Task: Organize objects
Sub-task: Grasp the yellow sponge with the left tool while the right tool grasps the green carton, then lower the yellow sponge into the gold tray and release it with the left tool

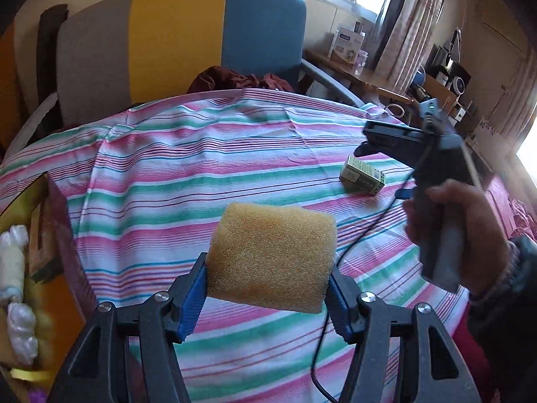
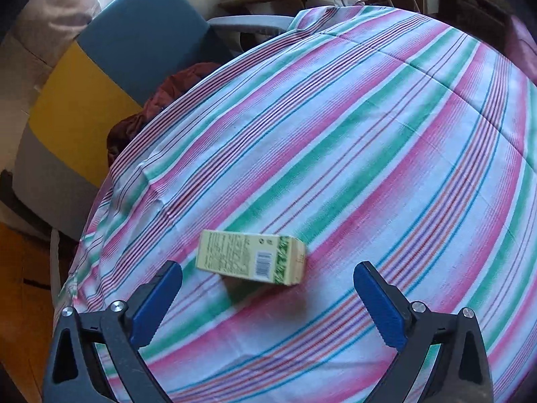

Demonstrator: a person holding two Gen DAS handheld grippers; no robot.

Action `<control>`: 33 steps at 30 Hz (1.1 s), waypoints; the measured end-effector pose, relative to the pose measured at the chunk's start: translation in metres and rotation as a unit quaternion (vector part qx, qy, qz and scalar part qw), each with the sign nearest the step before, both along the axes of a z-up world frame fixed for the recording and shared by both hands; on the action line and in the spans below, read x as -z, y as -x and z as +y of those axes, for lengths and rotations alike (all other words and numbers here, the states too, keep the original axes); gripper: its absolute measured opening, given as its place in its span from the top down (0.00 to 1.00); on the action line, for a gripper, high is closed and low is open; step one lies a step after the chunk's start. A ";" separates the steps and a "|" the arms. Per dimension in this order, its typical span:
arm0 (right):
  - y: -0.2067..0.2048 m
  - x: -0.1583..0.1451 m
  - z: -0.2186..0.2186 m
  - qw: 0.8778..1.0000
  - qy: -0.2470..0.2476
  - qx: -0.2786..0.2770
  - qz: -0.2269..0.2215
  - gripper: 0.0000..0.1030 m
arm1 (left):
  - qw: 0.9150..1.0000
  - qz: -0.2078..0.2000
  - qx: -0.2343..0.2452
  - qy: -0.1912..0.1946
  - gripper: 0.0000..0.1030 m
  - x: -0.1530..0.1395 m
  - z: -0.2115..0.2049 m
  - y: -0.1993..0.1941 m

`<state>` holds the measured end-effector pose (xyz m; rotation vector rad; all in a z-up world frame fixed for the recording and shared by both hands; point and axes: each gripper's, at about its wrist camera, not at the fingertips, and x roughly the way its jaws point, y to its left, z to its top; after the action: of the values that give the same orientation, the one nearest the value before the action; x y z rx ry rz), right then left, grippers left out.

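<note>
Striped cloth (image 1: 208,154) in pink, green and white is spread over the table, and a chair (image 1: 174,40) with grey, yellow and blue panels is seen behind it. A yellow sponge (image 1: 272,257) is clamped between the blue pads of the left gripper (image 1: 266,290) and is held up above the cloth. At the left edge, an open box (image 1: 57,221) holding white wrapped items is seen. The right gripper (image 2: 266,297) is held with its fingers wide apart, just above a small green-and-cream carton (image 2: 251,257) that lies on its side on the cloth, untouched by either pad. From the left wrist view, the right gripper is seen gripped in a hand (image 1: 459,231), with a black cable (image 1: 339,268) hanging from it.
</note>
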<state>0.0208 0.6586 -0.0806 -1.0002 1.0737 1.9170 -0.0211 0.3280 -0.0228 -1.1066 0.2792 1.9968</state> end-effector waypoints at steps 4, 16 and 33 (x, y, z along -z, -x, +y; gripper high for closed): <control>0.021 0.007 0.001 1.000 -0.004 0.004 -0.021 0.00 | 1.000 -0.004 -0.011 -0.007 0.39 -0.004 -0.020 -0.001; 0.037 0.011 -0.028 0.989 -0.029 -0.127 -0.065 0.26 | 0.999 -0.014 -0.039 -0.020 0.39 -0.003 -0.058 -0.004; 0.015 0.020 -0.159 0.929 -0.069 -0.361 -0.047 0.26 | 0.991 0.038 -0.128 -0.027 0.39 -0.021 -0.142 -0.012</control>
<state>0.0053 0.5000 -0.1002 -1.5282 0.5244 2.4366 -0.0091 0.1859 -0.0017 -1.0778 0.1245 2.2619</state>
